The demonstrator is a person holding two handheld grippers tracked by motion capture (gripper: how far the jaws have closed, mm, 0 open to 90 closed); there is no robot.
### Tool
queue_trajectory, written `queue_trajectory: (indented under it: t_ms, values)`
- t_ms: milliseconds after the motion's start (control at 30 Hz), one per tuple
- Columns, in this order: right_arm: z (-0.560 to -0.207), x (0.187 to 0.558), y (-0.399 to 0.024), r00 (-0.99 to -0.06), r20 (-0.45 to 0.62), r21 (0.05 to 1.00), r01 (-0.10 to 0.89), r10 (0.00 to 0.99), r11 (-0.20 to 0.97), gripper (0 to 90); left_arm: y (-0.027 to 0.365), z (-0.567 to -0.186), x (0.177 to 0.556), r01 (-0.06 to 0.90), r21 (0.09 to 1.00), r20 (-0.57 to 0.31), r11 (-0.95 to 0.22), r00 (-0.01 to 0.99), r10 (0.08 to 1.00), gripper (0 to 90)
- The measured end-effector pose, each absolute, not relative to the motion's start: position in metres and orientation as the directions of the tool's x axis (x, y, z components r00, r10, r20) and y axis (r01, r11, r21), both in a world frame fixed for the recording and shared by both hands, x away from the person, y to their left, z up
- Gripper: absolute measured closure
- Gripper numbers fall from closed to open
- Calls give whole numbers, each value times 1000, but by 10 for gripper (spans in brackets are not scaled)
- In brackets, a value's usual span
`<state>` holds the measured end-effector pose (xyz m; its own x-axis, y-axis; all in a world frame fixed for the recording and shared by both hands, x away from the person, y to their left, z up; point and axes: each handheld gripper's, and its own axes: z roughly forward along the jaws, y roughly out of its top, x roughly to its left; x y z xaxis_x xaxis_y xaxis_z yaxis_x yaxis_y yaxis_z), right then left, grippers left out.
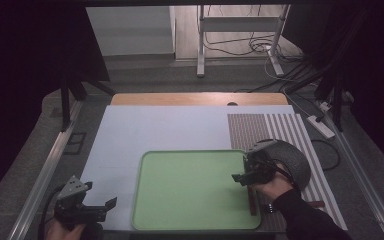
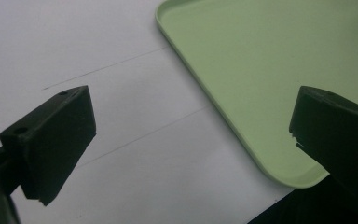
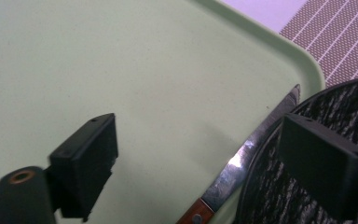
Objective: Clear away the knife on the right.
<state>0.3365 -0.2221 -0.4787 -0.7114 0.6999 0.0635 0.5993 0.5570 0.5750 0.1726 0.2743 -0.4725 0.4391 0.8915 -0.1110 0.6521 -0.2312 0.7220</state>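
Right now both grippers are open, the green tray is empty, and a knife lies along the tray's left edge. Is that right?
One slip: the knife lies along the tray's right edge, beside the dark plate, as the right gripper view shows. The left gripper and right gripper are open, and the tray is empty.

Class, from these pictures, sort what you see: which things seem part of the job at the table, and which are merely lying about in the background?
Likely part of the job:
green tray
knife along the tray's right edge
dark speckled plate
striped placemat
left gripper and right gripper, jaws open

Just lying about:
power strip
cables on the floor
white stand
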Motion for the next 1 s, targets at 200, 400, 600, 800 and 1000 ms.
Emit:
queue_trajectory:
  t_ms: [200, 400, 600, 800, 1000]
  values:
    - [-476, 334, -228, -708, 81, 576, 608, 702, 546, 86, 275, -473, 173, 652, 722, -113, -230, 440, 891, 11]
    - [-471, 329, -236, -707, 90, 589, 606, 702, 534, 23, 275, -473, 173, 655, 721, -118, -226, 438, 891, 11]
    - [-468, 323, -245, -701, 87, 602, 603, 708, 524, 0, 276, -473, 173, 656, 721, -121, -223, 437, 891, 11]
    - [-462, 314, -259, -684, 74, 625, 599, 725, 501, 0, 276, -473, 173, 656, 721, -121, -224, 436, 892, 11]
    - [-459, 305, -272, -667, 67, 642, 598, 742, 479, 0, 276, -473, 173, 658, 719, -121, -223, 436, 892, 11]
